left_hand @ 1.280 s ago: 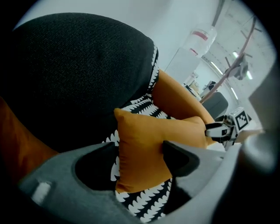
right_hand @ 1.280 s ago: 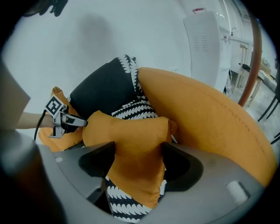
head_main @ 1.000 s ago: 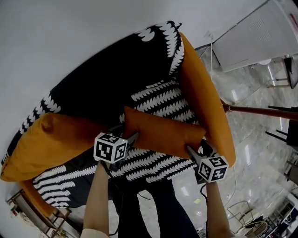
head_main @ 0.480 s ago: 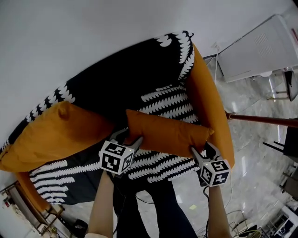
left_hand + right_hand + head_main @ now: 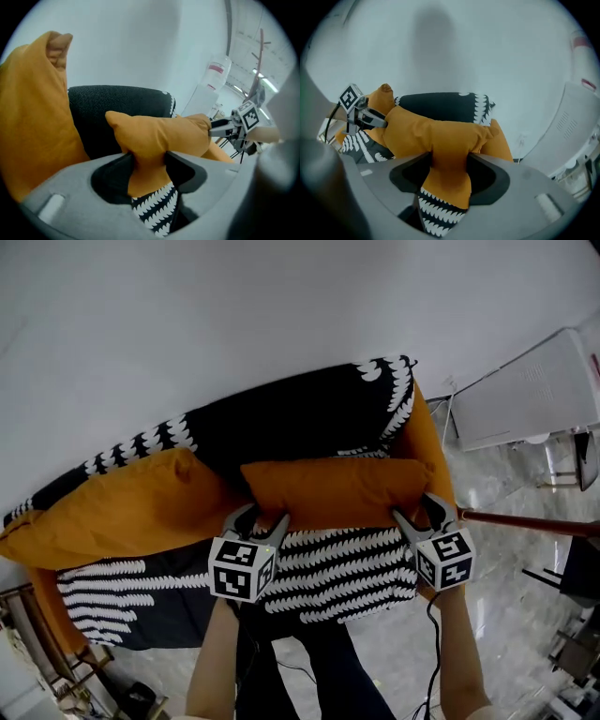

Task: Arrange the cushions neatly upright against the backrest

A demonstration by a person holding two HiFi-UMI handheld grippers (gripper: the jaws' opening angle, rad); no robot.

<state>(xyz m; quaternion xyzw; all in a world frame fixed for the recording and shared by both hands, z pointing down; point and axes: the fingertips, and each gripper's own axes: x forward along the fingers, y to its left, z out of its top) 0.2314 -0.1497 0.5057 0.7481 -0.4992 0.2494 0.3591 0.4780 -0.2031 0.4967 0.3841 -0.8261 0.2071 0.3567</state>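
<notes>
A small orange cushion (image 5: 328,491) hangs level in front of the sofa's black backrest (image 5: 309,418), above the black-and-white patterned seat (image 5: 347,568). My left gripper (image 5: 258,521) is shut on its lower left edge and my right gripper (image 5: 419,518) on its lower right corner. Both pairs of jaws have just been closing, with cushion fabric pinched between them. The left gripper view shows the fabric bunched in my left gripper (image 5: 146,157), the right gripper view in my right gripper (image 5: 450,157). A larger orange cushion (image 5: 122,507) leans against the backrest at the left.
An orange armrest (image 5: 427,442) rises just right of the held cushion. A white appliance (image 5: 534,395) stands on the marble floor at the right, and a reddish pole (image 5: 525,521) reaches in there. The person's legs (image 5: 328,662) stand before the seat.
Both grippers have lifted the small cushion off the seat and carried it towards the backrest. It has turned from slanted to level.
</notes>
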